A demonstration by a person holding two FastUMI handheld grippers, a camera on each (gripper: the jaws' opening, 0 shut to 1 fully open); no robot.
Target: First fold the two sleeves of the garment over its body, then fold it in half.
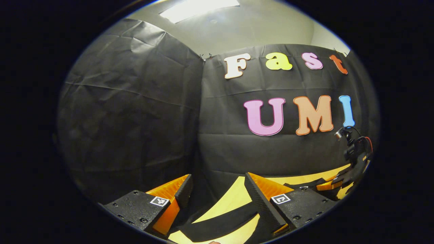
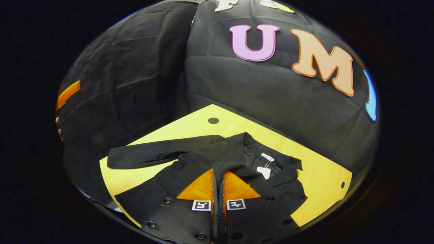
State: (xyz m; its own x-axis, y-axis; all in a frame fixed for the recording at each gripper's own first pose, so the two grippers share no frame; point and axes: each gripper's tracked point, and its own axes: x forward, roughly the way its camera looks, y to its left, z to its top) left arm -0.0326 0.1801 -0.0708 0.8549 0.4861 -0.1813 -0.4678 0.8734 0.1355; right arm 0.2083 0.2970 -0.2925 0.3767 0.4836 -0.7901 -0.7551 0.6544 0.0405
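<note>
In the right gripper view a black garment [image 2: 190,176] lies spread on the yellow table [image 2: 318,176], collar and white tags [image 2: 265,171] toward the right. One sleeve [image 2: 149,154] stretches out flat to the left. My right gripper [image 2: 218,171] is shut over the garment's middle, with a fold of the other sleeve [image 2: 235,166] pinched at its tips and lifted over the body. My left gripper [image 1: 218,178] is open and raised, facing the booth wall. Below its fingers a black strip of sleeve [image 1: 220,225] crosses the table [image 1: 230,200]. The right gripper [image 1: 327,184] appears low at the far right of the left gripper view.
The table has a round hole near its far corner [image 2: 213,120] and another near the right edge [image 2: 342,184]. Black cloth walls close the booth behind and to the left. A person's fingers [image 2: 58,125] show at the far left edge.
</note>
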